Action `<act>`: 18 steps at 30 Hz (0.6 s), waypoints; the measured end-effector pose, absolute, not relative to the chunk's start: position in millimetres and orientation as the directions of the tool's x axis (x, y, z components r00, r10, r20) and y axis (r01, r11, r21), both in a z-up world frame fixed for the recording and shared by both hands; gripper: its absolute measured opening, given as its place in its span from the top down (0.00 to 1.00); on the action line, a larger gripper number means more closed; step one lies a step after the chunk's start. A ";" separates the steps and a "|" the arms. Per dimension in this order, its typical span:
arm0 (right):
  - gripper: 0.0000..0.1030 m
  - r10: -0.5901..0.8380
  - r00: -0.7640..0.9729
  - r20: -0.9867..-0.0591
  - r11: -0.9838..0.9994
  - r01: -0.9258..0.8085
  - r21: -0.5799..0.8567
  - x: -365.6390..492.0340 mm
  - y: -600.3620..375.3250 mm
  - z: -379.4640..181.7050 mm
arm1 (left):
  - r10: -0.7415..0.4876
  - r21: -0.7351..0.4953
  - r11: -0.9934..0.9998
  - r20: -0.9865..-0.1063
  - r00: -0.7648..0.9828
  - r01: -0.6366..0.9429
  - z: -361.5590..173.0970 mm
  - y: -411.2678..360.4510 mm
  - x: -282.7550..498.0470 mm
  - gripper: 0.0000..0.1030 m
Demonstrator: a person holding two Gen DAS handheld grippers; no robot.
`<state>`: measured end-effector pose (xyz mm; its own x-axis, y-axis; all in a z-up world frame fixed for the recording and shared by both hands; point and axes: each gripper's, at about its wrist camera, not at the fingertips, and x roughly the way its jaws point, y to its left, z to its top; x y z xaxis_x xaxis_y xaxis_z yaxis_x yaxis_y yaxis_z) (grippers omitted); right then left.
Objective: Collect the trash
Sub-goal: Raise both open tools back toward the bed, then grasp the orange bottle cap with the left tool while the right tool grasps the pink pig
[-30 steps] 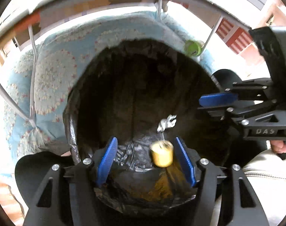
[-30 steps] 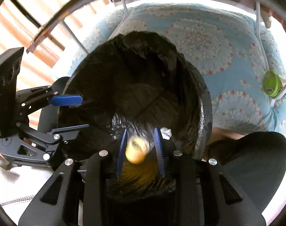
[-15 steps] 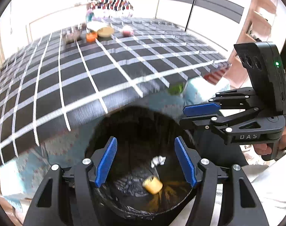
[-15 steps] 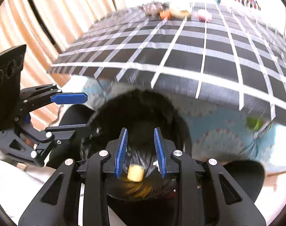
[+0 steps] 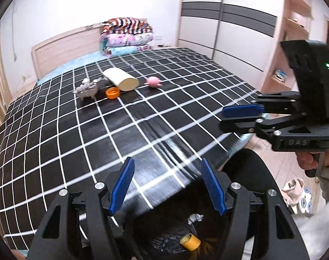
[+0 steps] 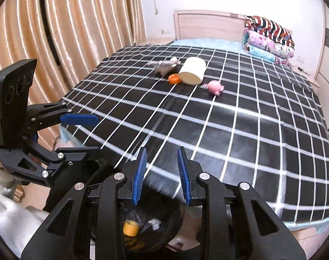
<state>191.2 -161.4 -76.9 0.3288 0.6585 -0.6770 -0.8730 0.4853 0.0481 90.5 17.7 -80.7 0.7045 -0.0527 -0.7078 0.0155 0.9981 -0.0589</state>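
Above the bin (image 5: 207, 234), both grippers were empty, left (image 5: 166, 186) wide, right (image 6: 161, 175) narrow; next came reaching the orange ring (image 5: 112, 92).

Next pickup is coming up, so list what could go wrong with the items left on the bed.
1. The cream paper cup lies on its side on the checked black bedspread; a nudge may roll it away.
2. The orange ring-shaped cap, grey toy animal and pink toy pig sit clustered by the cup, so a toy could get grabbed as trash.
3. The black-lined bin sits low beside the bed's edge; a drop from high up may miss it.
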 end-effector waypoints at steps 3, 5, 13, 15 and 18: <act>0.71 0.654 0.344 -0.674 0.493 -0.869 0.035 207.0 -154.6 -73.3 | -0.056 -0.066 0.998 -0.707 0.705 0.013 -78.0 26.3 106.2 0.40; 0.71 0.650 0.355 -0.672 0.499 -0.866 0.026 214.5 -149.3 -69.4 | -0.048 -0.067 0.998 -0.710 0.703 0.001 -77.0 33.3 119.2 0.40; 0.71 0.644 0.384 -0.662 0.535 -0.845 0.030 253.1 -124.2 -64.0 | -0.008 -0.055 0.998 -0.717 0.697 -0.044 -76.8 59.1 166.7 0.40; 0.71 0.640 0.392 -0.661 0.546 -0.837 0.032 264.1 -118.4 -64.4 | 0.016 -0.036 0.998 -0.721 0.693 -0.060 -80.0 64.7 178.1 0.40; 0.71 0.630 0.400 -0.666 0.562 -0.827 0.035 278.4 -110.3 -66.8 | 0.039 -0.027 0.996 -0.736 0.675 -0.086 -89.4 74.2 196.5 0.40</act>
<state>278.4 -110.3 -66.8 0.4003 0.6299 -0.6656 -0.8265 0.5618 0.0345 196.5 74.2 -89.4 0.6754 0.0386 -0.7365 -0.0863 0.9959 -0.0270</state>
